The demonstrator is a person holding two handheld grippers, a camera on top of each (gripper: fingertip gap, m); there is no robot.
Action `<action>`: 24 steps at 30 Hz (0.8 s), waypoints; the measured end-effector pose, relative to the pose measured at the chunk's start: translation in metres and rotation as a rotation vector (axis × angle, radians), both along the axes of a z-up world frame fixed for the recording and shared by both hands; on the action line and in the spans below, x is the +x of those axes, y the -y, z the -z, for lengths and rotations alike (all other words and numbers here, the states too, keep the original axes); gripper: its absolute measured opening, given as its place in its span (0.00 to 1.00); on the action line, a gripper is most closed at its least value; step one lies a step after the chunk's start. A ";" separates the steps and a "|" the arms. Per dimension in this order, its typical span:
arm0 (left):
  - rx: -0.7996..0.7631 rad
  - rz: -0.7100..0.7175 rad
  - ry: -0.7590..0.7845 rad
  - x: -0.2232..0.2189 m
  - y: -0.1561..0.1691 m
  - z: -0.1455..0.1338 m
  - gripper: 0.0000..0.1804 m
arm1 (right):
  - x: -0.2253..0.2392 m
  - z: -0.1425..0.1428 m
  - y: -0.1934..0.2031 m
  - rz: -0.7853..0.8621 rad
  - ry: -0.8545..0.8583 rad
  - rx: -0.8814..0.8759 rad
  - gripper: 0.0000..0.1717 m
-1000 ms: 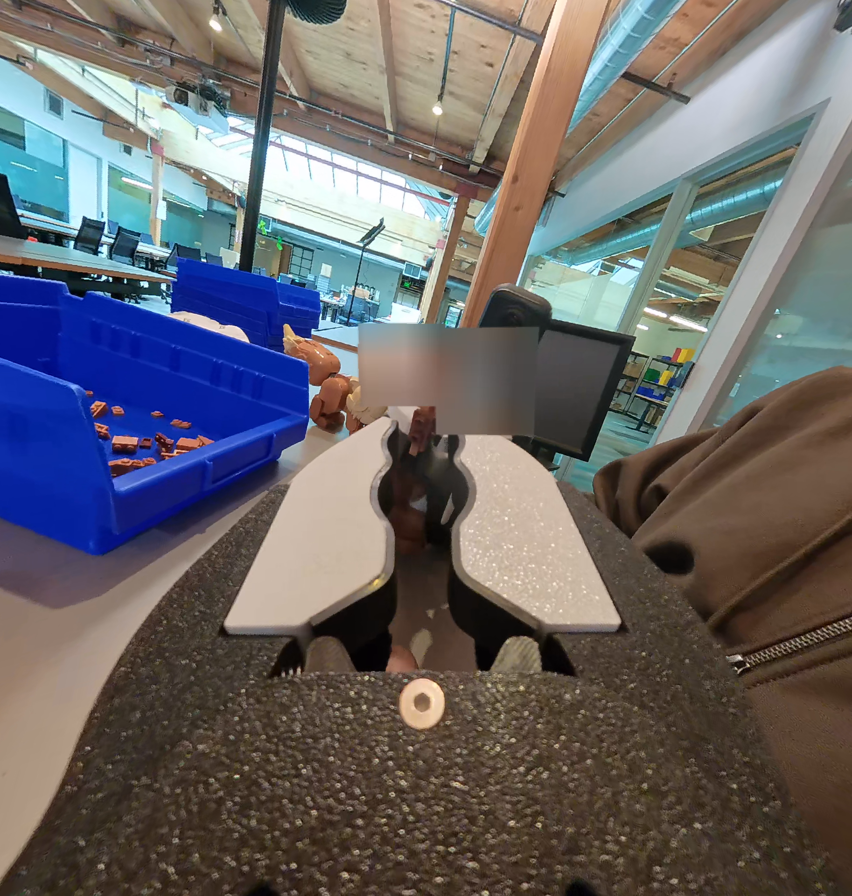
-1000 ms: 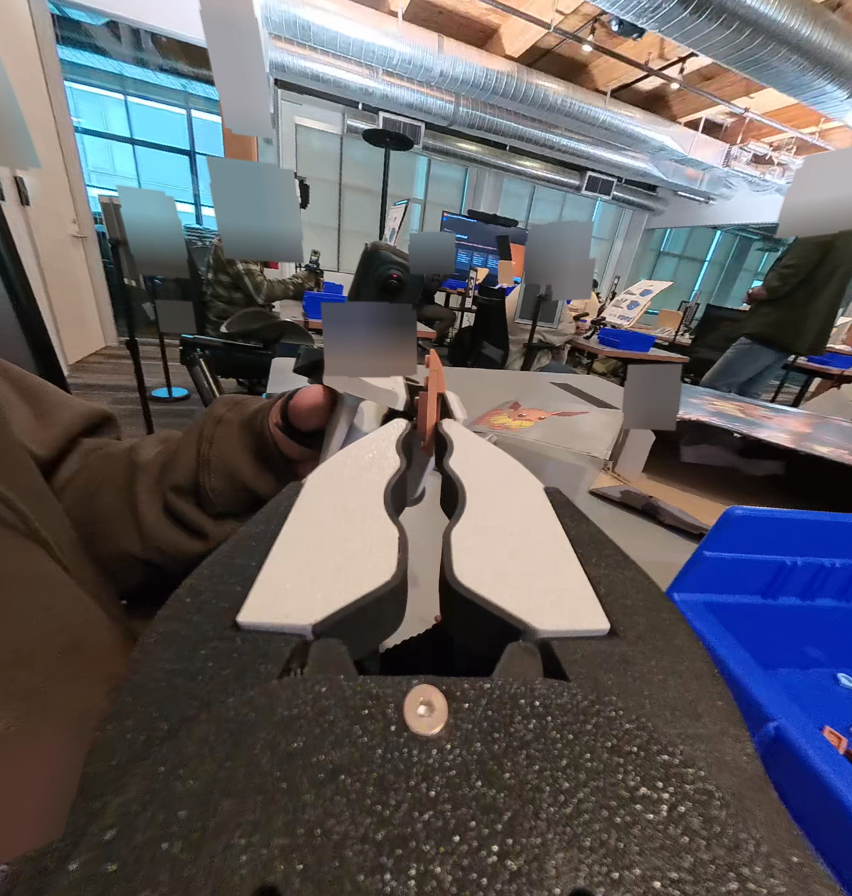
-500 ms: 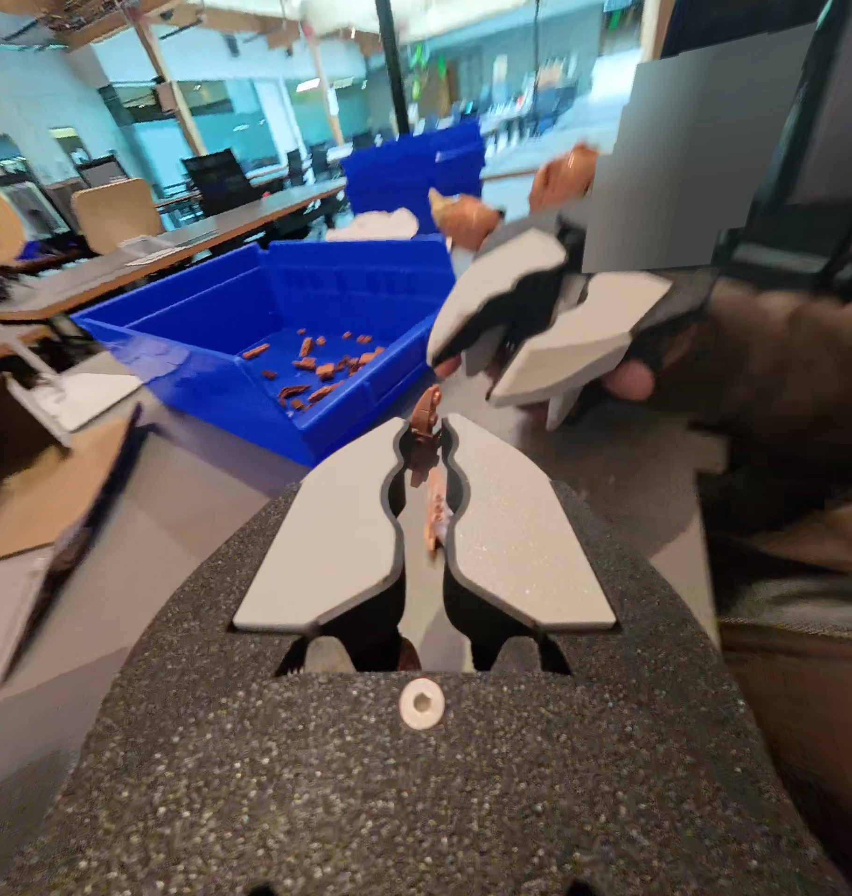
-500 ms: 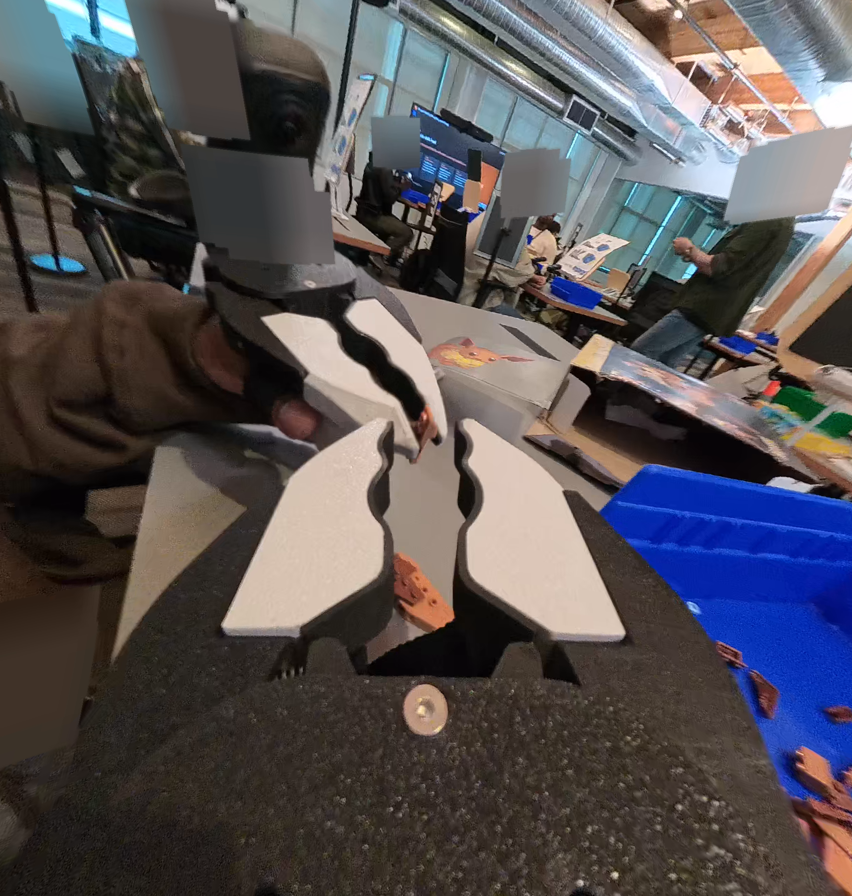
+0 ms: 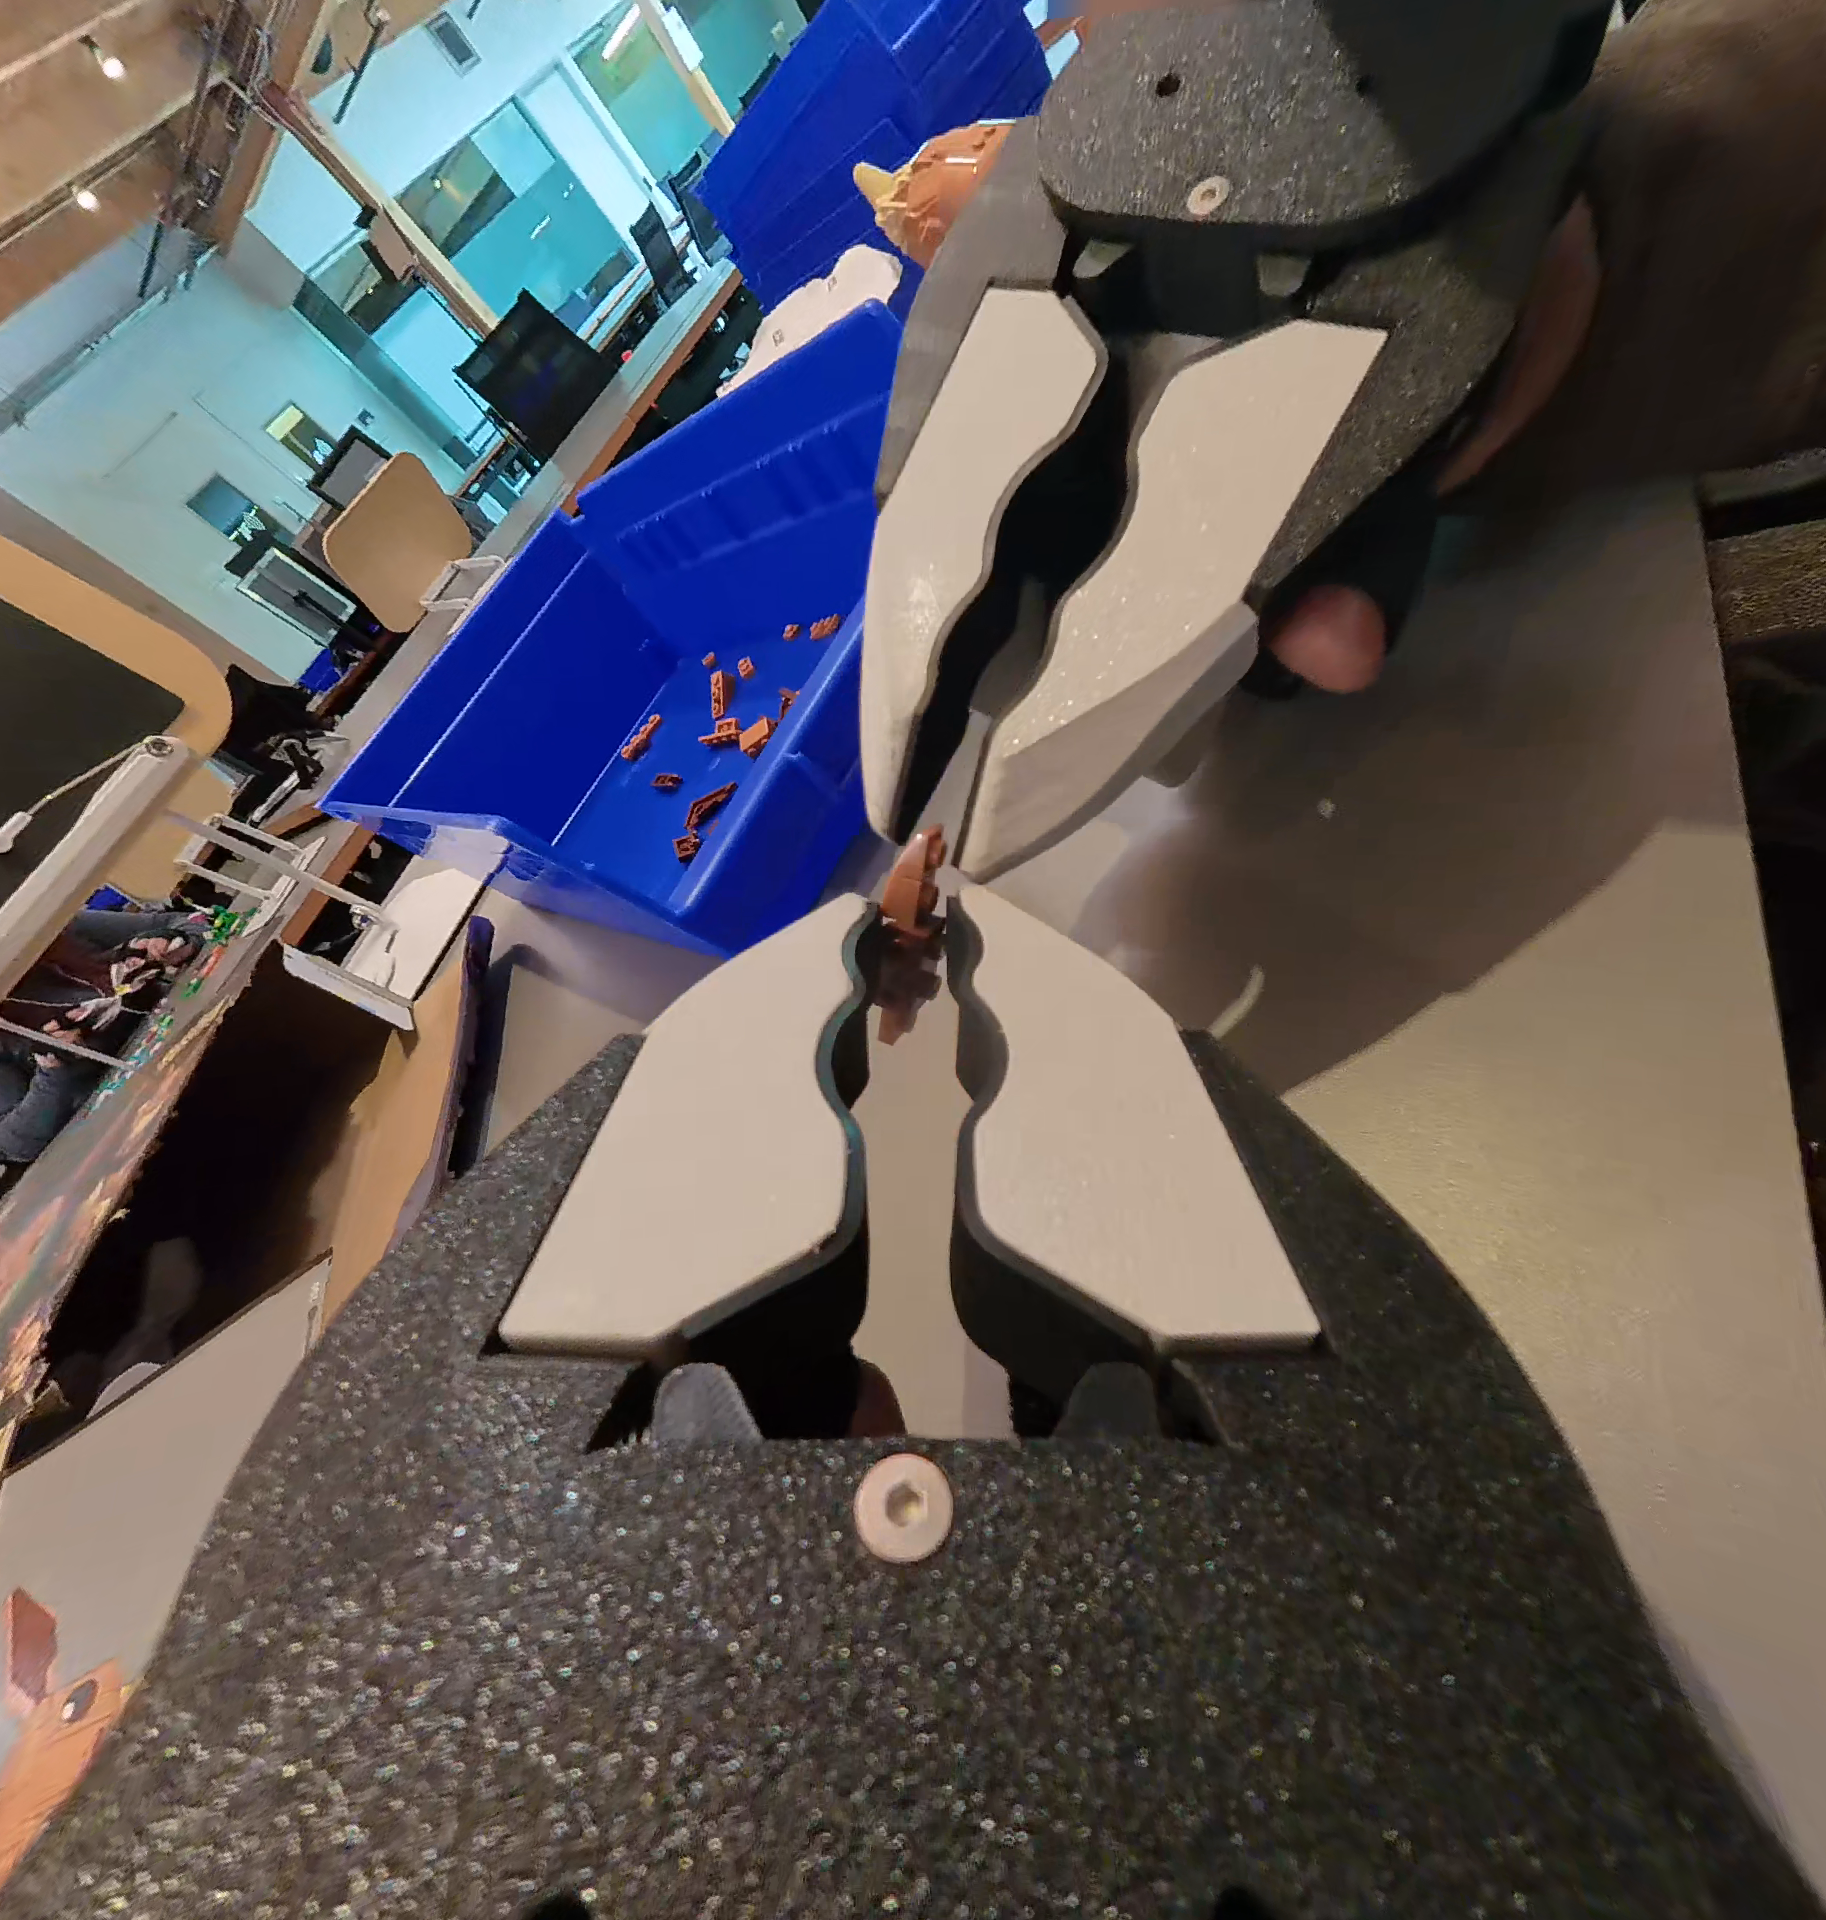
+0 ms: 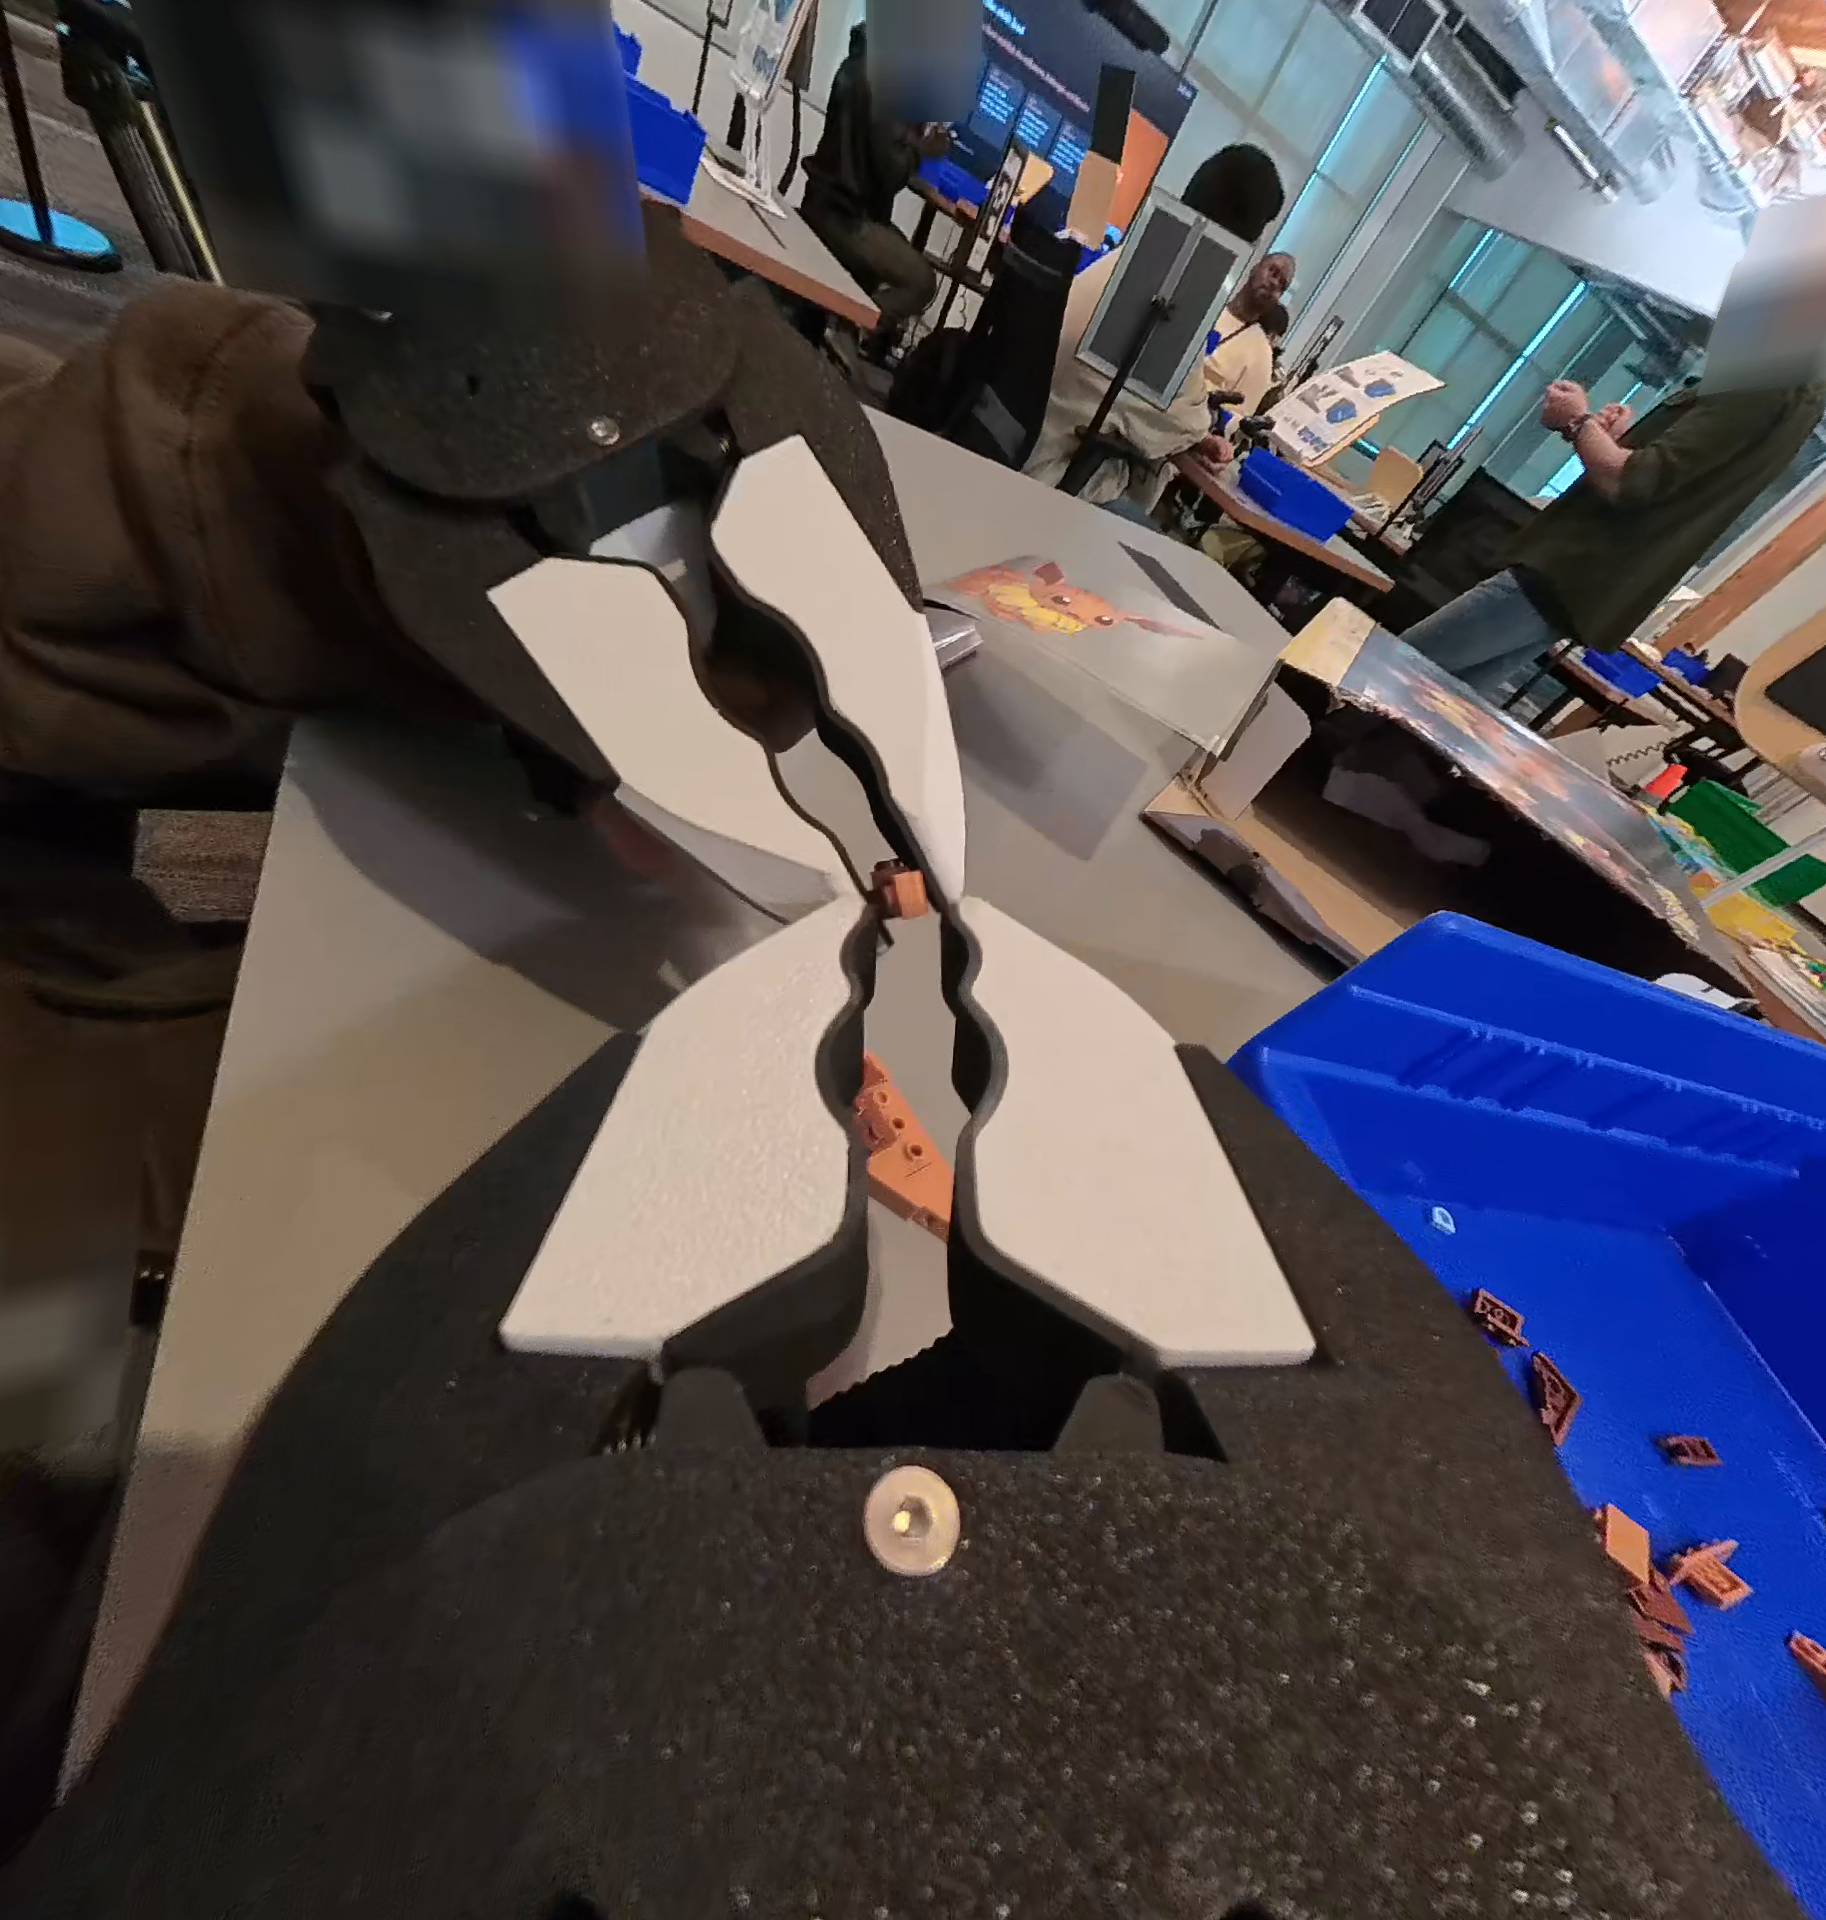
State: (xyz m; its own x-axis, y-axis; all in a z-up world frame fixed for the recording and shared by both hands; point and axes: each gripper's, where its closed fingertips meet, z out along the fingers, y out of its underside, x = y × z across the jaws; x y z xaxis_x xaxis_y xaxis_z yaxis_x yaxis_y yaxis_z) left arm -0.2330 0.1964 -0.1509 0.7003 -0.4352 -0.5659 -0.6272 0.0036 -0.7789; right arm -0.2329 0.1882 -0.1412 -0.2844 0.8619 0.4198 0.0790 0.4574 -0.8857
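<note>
left gripper (image 5: 907, 914) is closed on a small brown brick assembly (image 5: 904, 961), pinched at the fingertips, both pads against it. the piece stands roughly upright in the jaws, and its rounded top sticks out past the tips. right gripper (image 5: 924, 847) comes in from above in the left wrist view, tip to tip with the left one, its fingertips just at the top of that piece. the right wrist view shows the right gripper (image 6: 904, 914) narrowly parted with the small brown block end (image 6: 901, 891) sitting at its tips, but cannot tell if its pads actually press on it. a second orange-brown brick piece (image 6: 904, 1153) lies on the grey table (image 6: 389, 997) under the right gripper's fingers, seen through the gap, not gripped. blue bin (image 5: 618, 727) with loose brown bricks (image 5: 727, 727) is on the table just beyond and left of the left gripper; in the right wrist view the same bin (image 6: 1574, 1143) is just right of the right gripper. flattened cardboard box (image 6: 1335, 831) is farther back on the table. both grippers are held above the tabletop.
</note>
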 end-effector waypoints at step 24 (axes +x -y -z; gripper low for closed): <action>-0.014 0.140 0.250 0.014 0.011 -0.017 0.12 | 0.013 -0.030 0.014 -0.090 -0.181 -0.002 0.03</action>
